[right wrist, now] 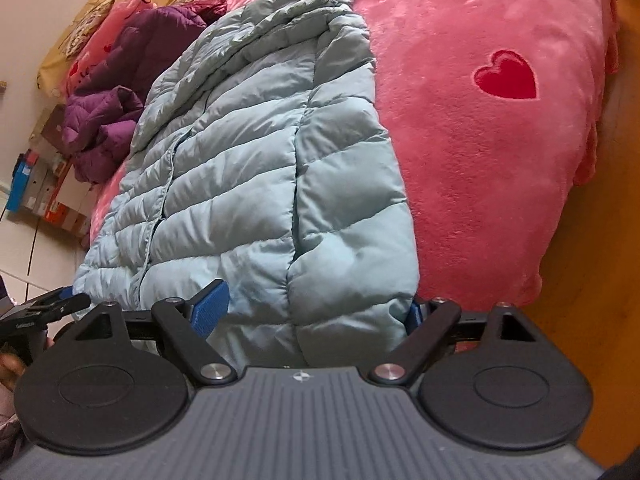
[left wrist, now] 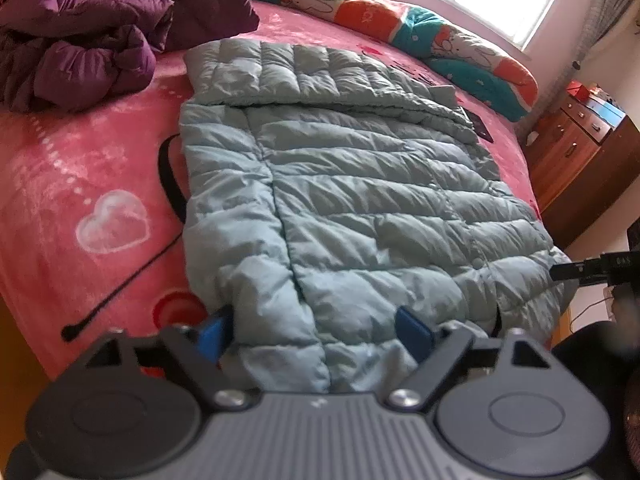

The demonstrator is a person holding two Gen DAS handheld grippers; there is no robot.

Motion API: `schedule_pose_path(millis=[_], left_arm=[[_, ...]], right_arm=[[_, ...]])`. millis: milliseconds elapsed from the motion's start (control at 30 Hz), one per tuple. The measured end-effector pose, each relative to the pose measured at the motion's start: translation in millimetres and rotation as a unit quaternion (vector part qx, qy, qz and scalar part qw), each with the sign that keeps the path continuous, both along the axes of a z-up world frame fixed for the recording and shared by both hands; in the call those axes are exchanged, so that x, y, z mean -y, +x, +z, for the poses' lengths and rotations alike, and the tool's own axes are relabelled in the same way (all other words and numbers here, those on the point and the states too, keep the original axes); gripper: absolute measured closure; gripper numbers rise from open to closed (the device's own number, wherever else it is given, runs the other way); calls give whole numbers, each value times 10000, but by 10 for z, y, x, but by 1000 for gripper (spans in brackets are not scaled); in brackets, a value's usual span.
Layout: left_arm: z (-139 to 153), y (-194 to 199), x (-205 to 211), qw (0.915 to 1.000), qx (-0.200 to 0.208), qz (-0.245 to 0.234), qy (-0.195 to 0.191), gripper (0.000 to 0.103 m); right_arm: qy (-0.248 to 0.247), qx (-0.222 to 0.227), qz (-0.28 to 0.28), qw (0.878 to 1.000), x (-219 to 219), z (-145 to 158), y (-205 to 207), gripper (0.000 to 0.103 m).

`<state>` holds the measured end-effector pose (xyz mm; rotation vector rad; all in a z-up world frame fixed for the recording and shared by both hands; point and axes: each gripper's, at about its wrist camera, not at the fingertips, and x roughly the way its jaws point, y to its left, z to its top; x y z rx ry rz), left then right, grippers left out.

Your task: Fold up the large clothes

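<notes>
1. Both hand-held grippers are at the near hem of the pale blue down jacket (left wrist: 360, 200), and we're calling this the start of the grab for the lengthwise fold.
2. Our left hand-held gripper (left wrist: 316, 330) has its blue pads set wide, straddling the hem at the folded-in sleeve side. The puffy fabric bulges up between the fingers (left wrist: 414, 330), but we can't see it squeezed, so we read that one as spread, not yet pinching.
3. Our right hand-held gripper (right wrist: 314, 310) sits at the other corner of the hem. Its jaws are spread too, one blue pad (right wrist: 212, 306) lying on the quilting and the other half hidden behind the jacket's edge.
4. Where's the jacket? Flat on the pink fleece bed (right wrist: 480, 160), sleeves already tucked over the body, collar end pointing away from us towards the cartoon-print bolster (left wrist: 460, 52). A crumpled purple down coat (left wrist: 88, 40) is heaped well apart at the far left.
5. Next, as we judge it: both pairs of jaws need to bite on the hem, catching every layer, then lift together and carry it up to the collar.
6. The slippery, springy padding could slide out of a shallow grip.
</notes>
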<state>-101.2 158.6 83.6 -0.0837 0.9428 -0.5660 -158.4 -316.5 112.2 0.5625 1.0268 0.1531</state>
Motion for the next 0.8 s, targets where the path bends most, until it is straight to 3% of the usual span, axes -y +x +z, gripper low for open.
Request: schedule_pose_path(millis=[100, 167, 267, 367, 567, 633, 667, 733, 800], left_arm=[[-2, 0, -18, 9999, -42, 83, 48, 31], [1, 4, -40, 9996, -116, 226, 96, 30], [18, -24, -66, 9992, -142, 330, 157, 26], [36, -52, -93, 9982, -143, 493, 312, 14], [-60, -45, 35, 9977, -327, 207, 551, 15], [-52, -56, 67, 9983, -297, 116, 494, 20], [-46, -54, 80, 9985, -293, 88, 452, 27], [-46, -46, 105, 9986, -305, 57, 434, 42], [-35, -52, 122, 9987, -304, 5, 399, 67]], right_arm=[[124, 68, 204, 9997, -20, 6, 15, 16], [116, 57, 366, 9992, -63, 6, 26, 19], [23, 33, 461, 9989, -81, 14, 54, 20], [82, -6, 389, 9992, -73, -16, 92, 19], [41, -63, 386, 9992, -99, -38, 150, 11], [-67, -51, 454, 9989, -139, -22, 155, 10], [-118, -49, 483, 9987, -158, -21, 155, 10], [-154, -34, 530, 9985, -154, -21, 159, 15], [-131, -8, 533, 9985, -127, -16, 157, 26]])
